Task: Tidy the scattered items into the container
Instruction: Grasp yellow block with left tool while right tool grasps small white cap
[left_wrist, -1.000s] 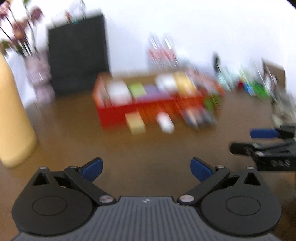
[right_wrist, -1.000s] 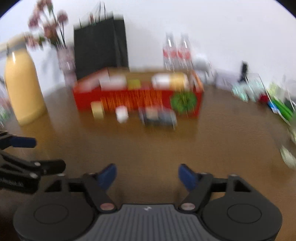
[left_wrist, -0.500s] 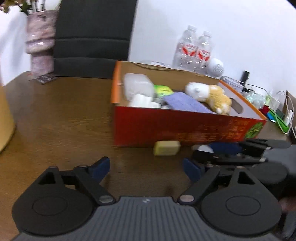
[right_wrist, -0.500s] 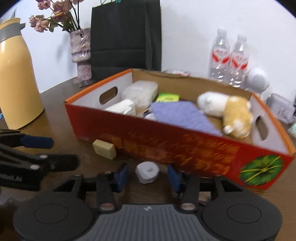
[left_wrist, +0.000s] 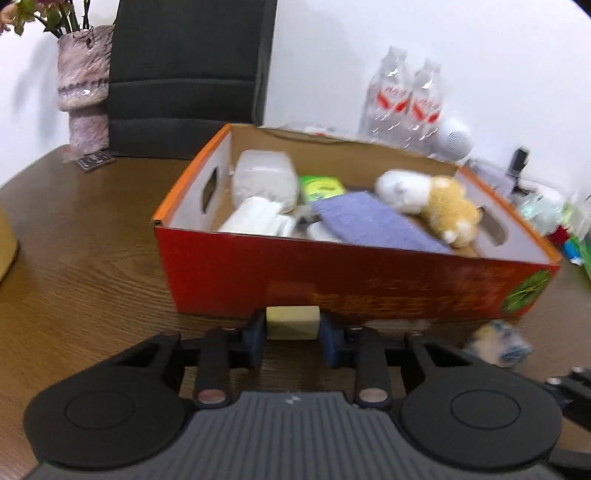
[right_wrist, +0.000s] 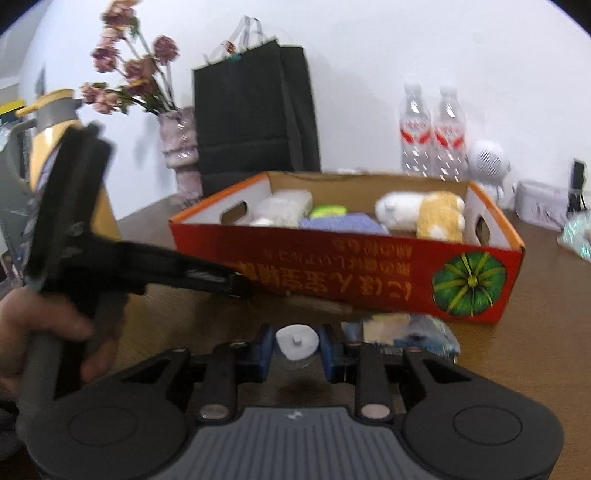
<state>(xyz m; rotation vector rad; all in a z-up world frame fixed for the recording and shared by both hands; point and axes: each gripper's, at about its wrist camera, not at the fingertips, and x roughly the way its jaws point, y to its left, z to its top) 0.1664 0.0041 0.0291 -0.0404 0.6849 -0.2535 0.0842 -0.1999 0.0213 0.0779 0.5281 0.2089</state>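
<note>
A red cardboard box stands on the brown table, holding a plush toy, a purple cloth and white packs. My left gripper is shut on a pale yellow block just in front of the box's near wall. My right gripper is shut on a small white cap-like piece, also in front of the box. A blue-and-white wrapped item lies on the table by the box's right corner; it also shows in the right wrist view.
A black paper bag, a vase with flowers and two water bottles stand behind the box. A yellow thermos is at the left. The left gripper's body and the hand holding it cross the right wrist view.
Both grippers moved in to the front of the box and closed: the left on the yellow block, the right on the white piece.
</note>
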